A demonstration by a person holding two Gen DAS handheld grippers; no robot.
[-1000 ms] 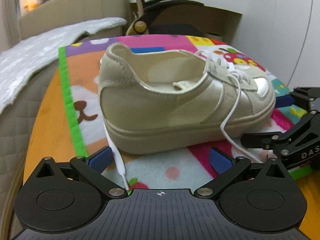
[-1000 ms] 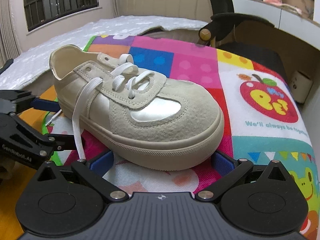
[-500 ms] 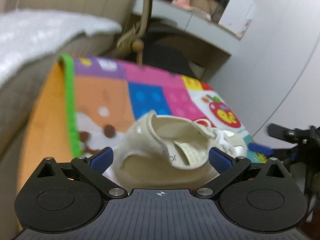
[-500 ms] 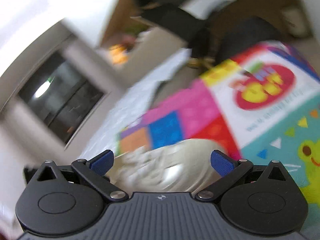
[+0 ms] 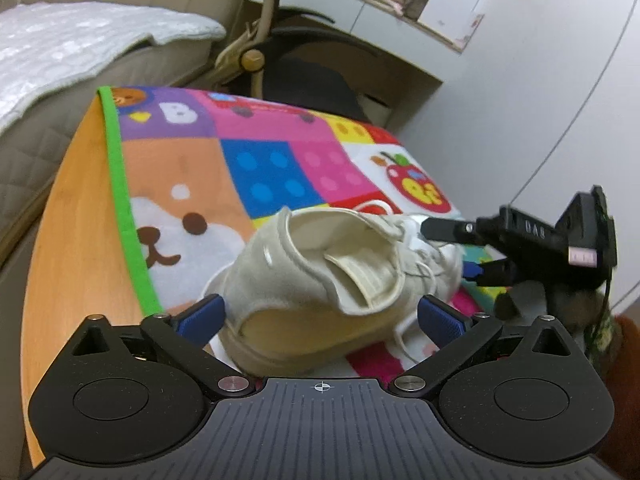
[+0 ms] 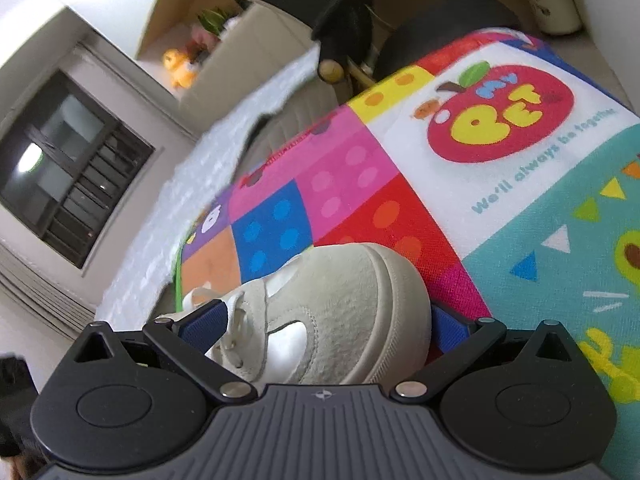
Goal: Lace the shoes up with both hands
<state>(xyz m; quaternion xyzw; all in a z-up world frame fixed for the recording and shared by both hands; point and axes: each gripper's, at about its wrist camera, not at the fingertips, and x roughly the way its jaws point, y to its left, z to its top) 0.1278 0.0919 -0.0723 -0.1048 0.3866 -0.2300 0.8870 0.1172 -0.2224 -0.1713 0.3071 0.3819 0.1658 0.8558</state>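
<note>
A beige sneaker (image 5: 320,280) with loose white laces (image 5: 416,256) lies on the colourful play mat (image 5: 280,168), its heel and open mouth facing the left wrist camera. My left gripper (image 5: 320,316) is open, its blue pads on either side of the heel. In the left wrist view my right gripper (image 5: 464,250) comes in from the right, fingers apart over the laced front. In the right wrist view the sneaker's toe (image 6: 352,300) fills the gap of the open right gripper (image 6: 324,324), and the laces (image 6: 236,312) lie by its left pad.
The mat covers a round wooden table (image 5: 76,216), whose bare edge shows on the left. A bed with a white quilt (image 5: 60,48) lies at the left and a dark chair (image 5: 304,80) stands behind. A white wall (image 5: 540,100) closes the right side.
Both grippers have swung up and now look down at the sneaker from closer. The sneaker's heel now faces the left camera. The right view has rolled to one side.
</note>
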